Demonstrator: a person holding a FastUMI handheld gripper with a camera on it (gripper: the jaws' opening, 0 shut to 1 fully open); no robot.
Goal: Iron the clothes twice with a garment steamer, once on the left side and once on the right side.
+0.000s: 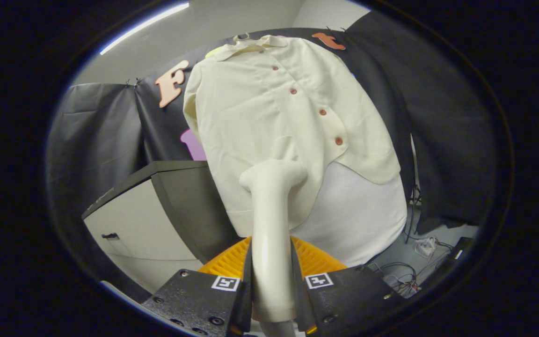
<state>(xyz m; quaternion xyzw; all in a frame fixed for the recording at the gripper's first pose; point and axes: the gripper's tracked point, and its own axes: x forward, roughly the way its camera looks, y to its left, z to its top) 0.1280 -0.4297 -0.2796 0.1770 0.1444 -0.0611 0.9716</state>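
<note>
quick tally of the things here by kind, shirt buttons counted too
steamer, held in the gripper: 1
shirt: 1
buttons showing on the shirt: 5
white cloth behind the shirt: 1
cabinet: 1
total: 9

Smooth, slightly glossy plastic is being shown by the garment steamer [272, 224], clamped between both fingers of the gripper [272, 285]. Matt, finely woven cloth with faint creases is being seen on the shirt [269, 107]; its buttons [322, 112] look glossy.
</note>
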